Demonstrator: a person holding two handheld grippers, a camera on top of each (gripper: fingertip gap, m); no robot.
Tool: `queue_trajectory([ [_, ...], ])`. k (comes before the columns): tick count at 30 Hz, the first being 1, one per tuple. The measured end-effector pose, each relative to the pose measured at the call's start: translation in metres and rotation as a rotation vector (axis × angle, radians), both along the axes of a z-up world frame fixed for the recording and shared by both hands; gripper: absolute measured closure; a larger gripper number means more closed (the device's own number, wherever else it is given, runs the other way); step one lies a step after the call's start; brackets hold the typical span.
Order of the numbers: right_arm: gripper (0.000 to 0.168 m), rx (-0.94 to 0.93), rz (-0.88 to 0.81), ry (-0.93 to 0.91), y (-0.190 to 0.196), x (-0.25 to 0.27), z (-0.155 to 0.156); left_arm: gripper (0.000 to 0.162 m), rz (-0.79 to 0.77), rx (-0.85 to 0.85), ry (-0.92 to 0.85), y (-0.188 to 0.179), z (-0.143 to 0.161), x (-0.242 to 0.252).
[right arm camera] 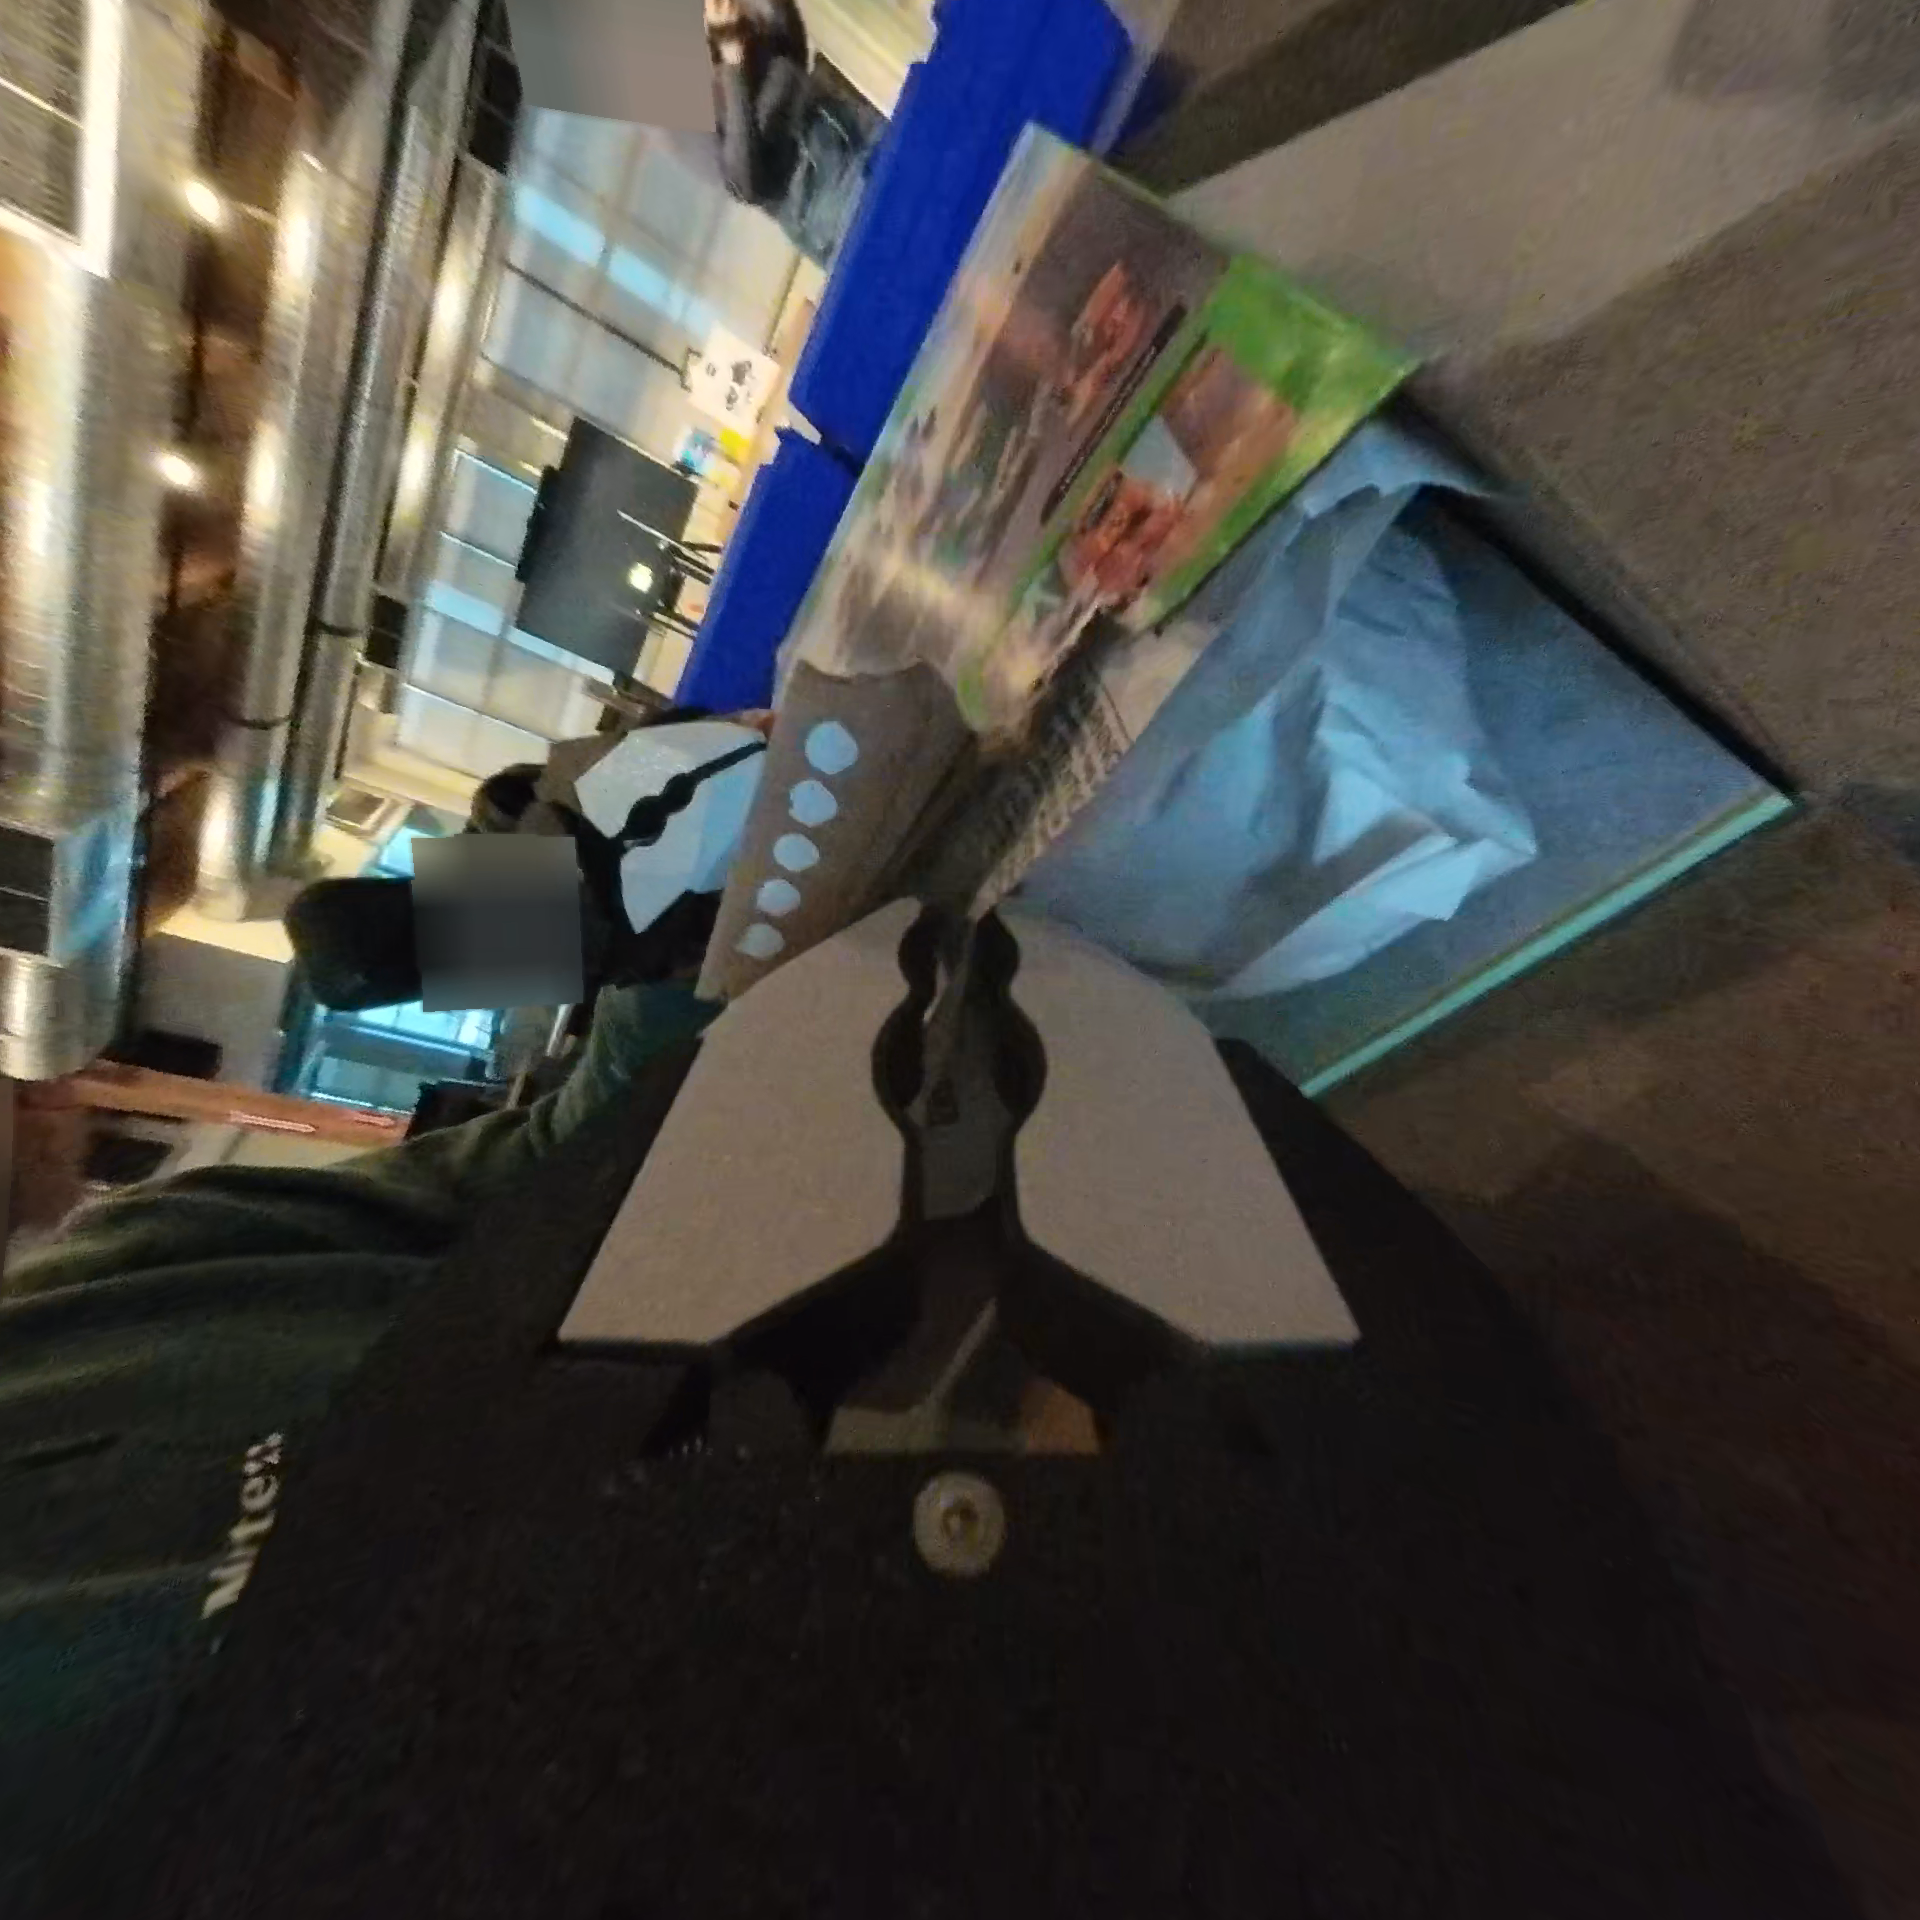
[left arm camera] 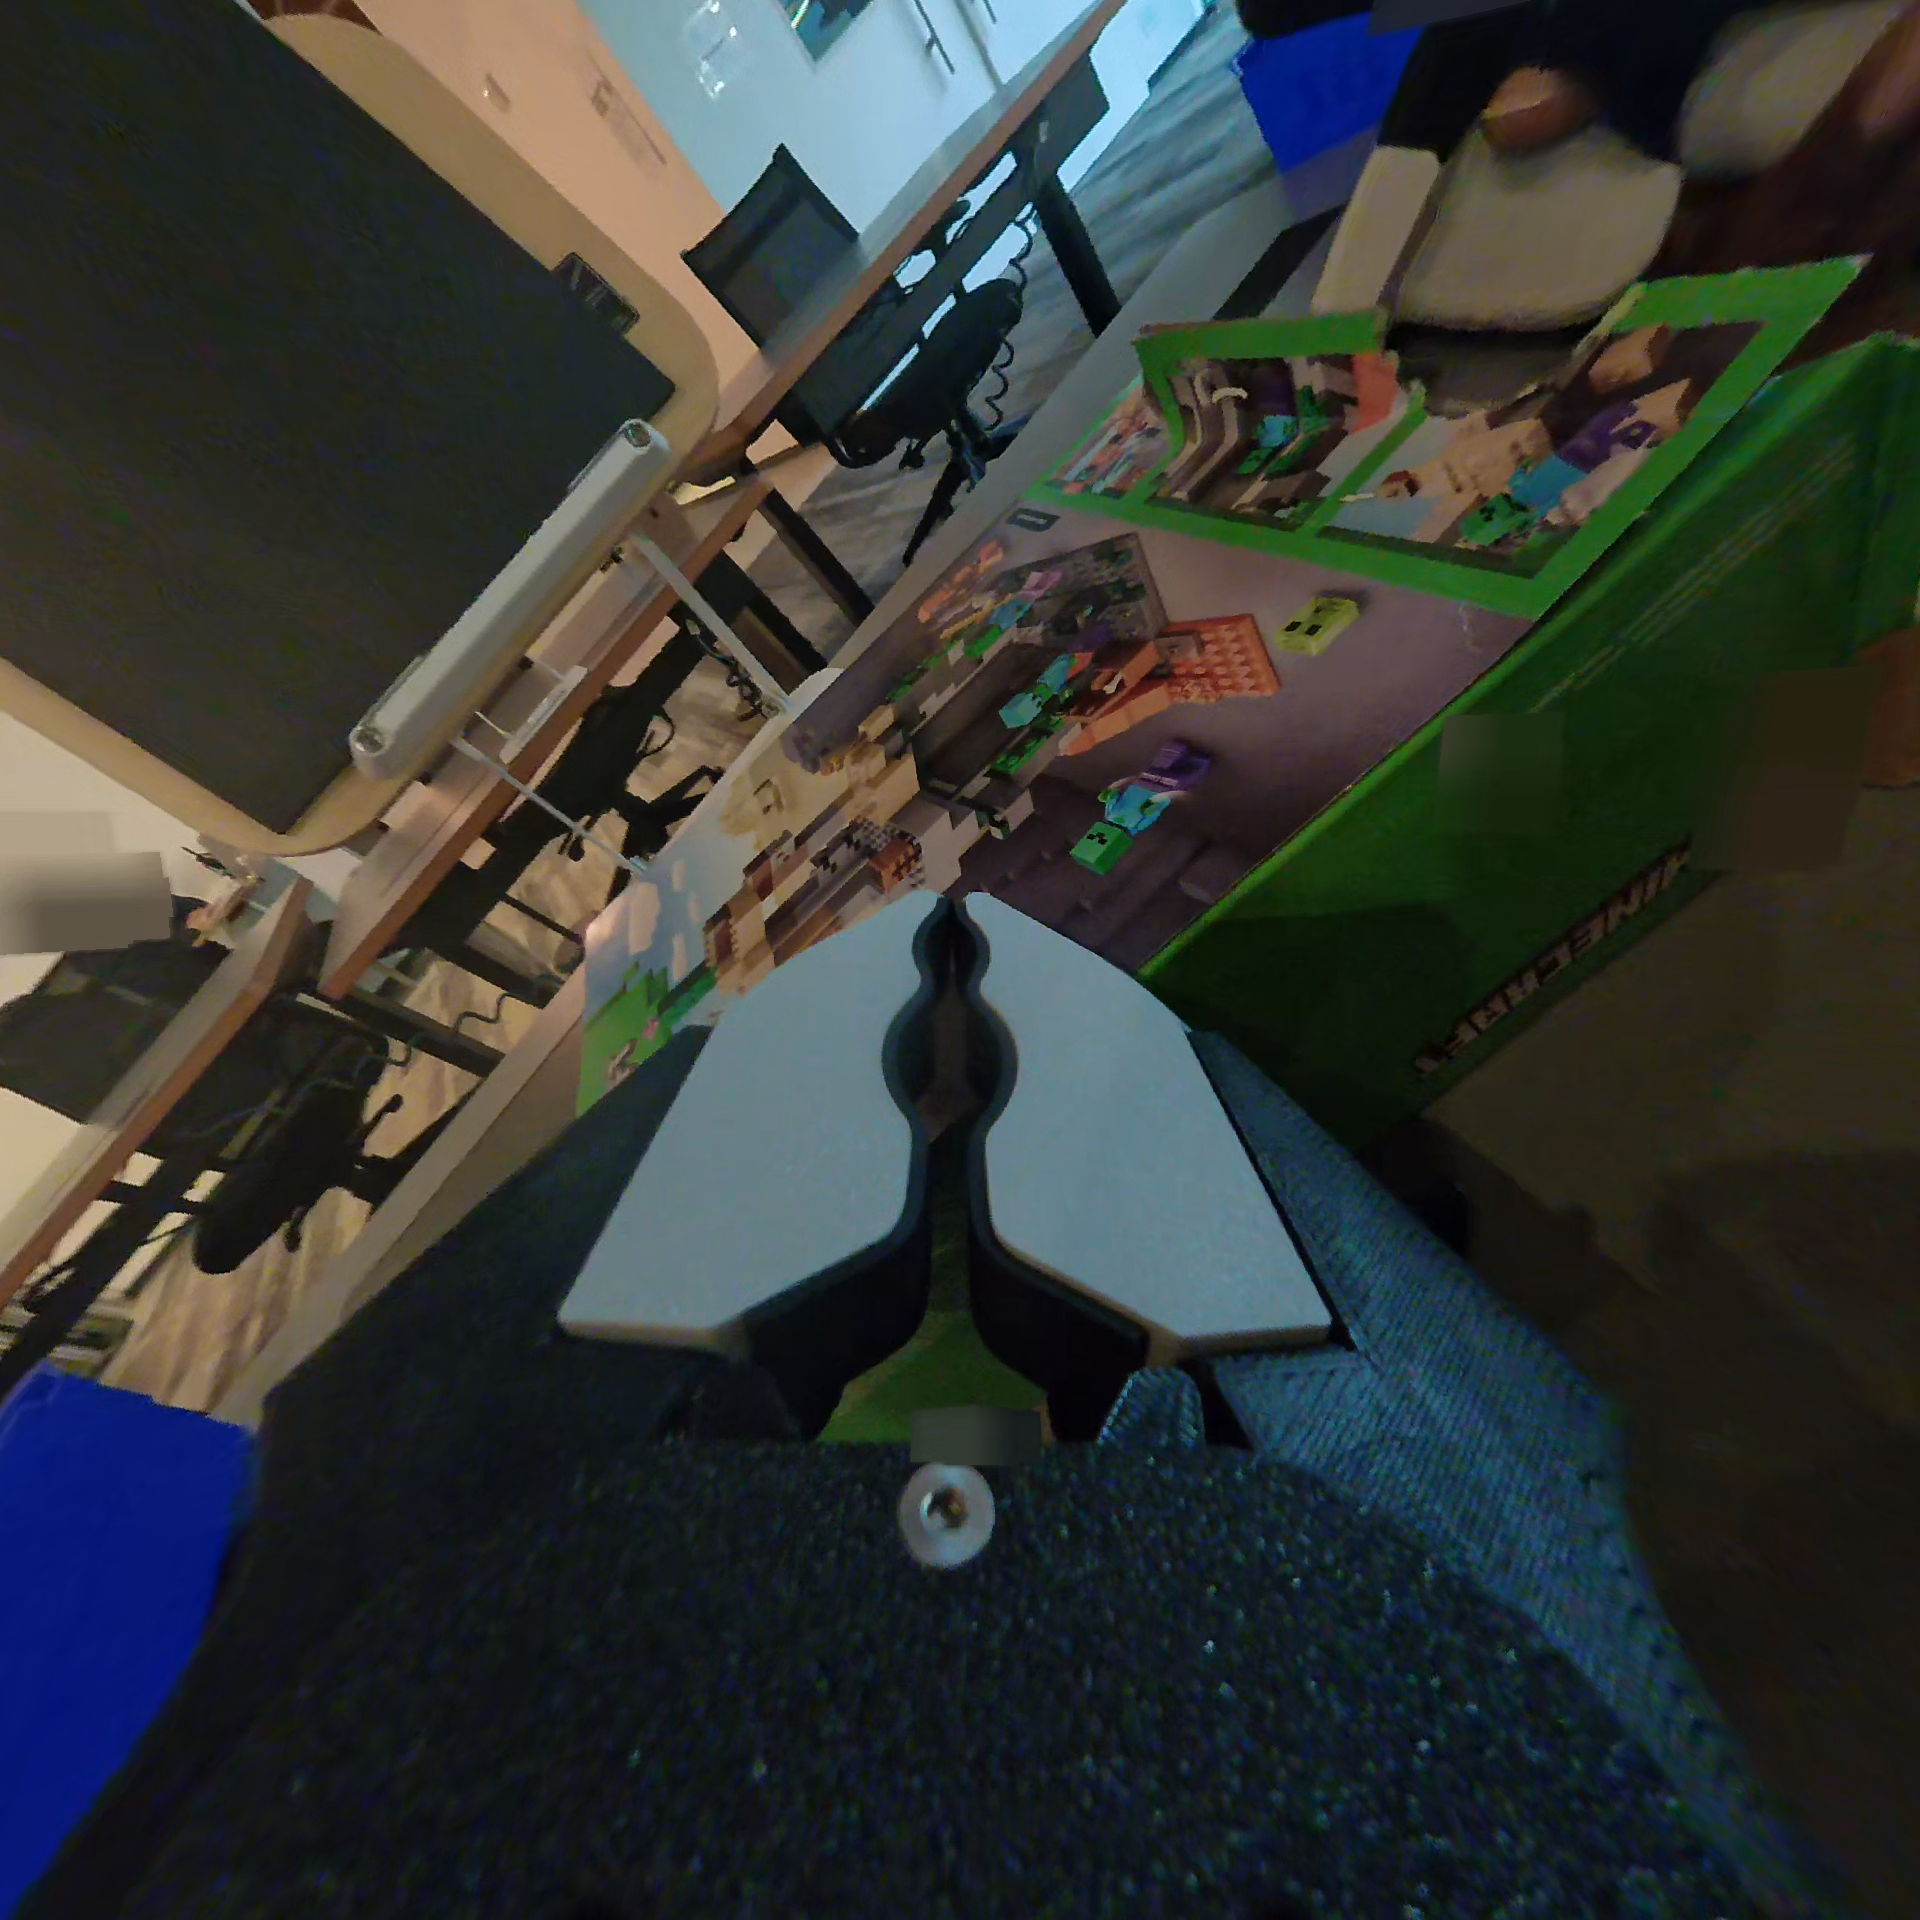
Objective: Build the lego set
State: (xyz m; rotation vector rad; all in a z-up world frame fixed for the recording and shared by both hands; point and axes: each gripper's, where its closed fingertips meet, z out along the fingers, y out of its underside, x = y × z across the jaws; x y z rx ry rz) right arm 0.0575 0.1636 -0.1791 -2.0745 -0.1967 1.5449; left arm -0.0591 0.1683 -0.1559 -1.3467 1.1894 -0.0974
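I see grey carpet floor under the green printed cardboard lego box. Beside the box, my left tongs sit together, empty; right tongs clamp its flap. Contents blurred.

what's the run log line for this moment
phase: unboxing | left tongs: shut by lego box | right tongs: shut on box flap | paper bags: inside

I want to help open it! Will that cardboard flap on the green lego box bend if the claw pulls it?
Probably yes. The cardboard flap looks thin and torn along its edge, so it should flex, maybe rip. The right claw seems shut on it already. The green lego box is big and open, with white bags inside, so it may slide.
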Motion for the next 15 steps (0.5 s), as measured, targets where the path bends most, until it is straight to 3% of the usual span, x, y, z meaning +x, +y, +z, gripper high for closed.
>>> queue_trajectory([
  [4,0.168,0.003,-0.003,0.014,-0.002,0.006,0.0,0.161,0.029,0.002,0.036,0.002,0.0,0.0],
  [15,0.168,0.014,0.019,0.066,-0.033,0.055,0.01,0.162,0.074,-0.034,0.046,0.003,0.0,0.001],
])
